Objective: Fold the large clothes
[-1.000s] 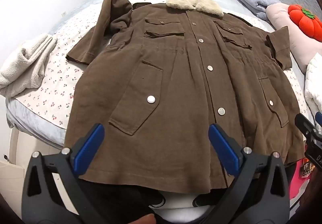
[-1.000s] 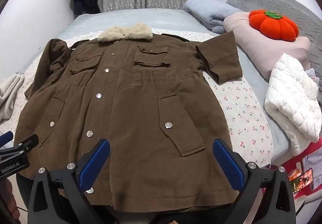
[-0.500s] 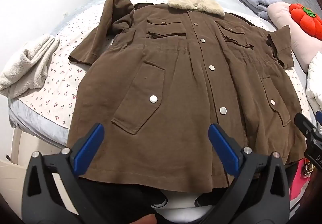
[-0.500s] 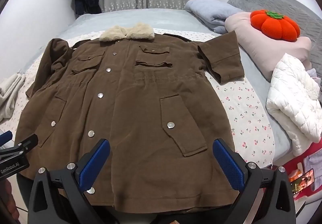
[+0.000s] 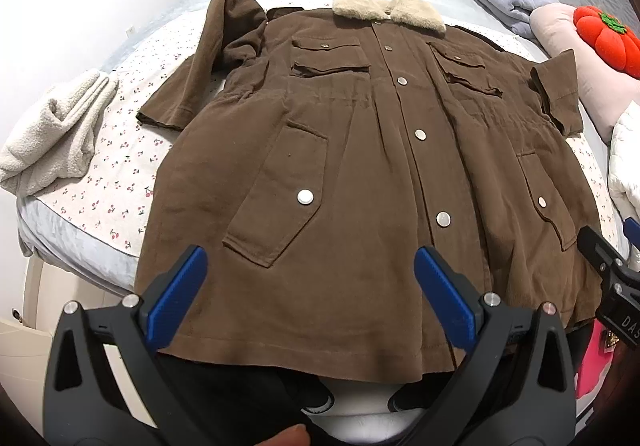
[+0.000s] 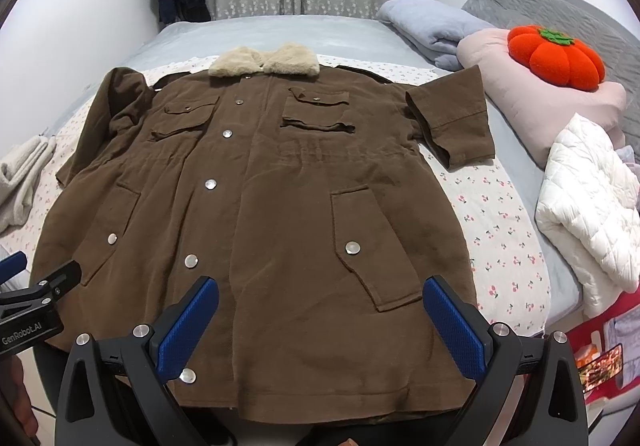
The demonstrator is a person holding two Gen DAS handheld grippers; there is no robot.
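Note:
A large brown coat (image 5: 360, 173) (image 6: 272, 205) with a cream fur collar (image 5: 390, 9) (image 6: 265, 59) lies face up and spread flat on the bed, its hem at the near edge. Both sleeves rest beside the body. My left gripper (image 5: 310, 294) hovers open over the hem's left half, nothing between its blue pads. Over the right half of the hem my right gripper (image 6: 320, 326) is open too and holds nothing. Each gripper shows at the edge of the other's view.
A cherry-print sheet (image 6: 500, 213) covers the bed. A cream fleece garment (image 5: 52, 133) lies at the left edge. At the right sit a white quilted jacket (image 6: 592, 205), a pink pillow with an orange pumpkin cushion (image 6: 556, 57), and a grey blanket (image 6: 432, 25).
Both grippers have edged slightly forward toward the coat, which sits a little lower and larger in view. The coat itself has not moved.

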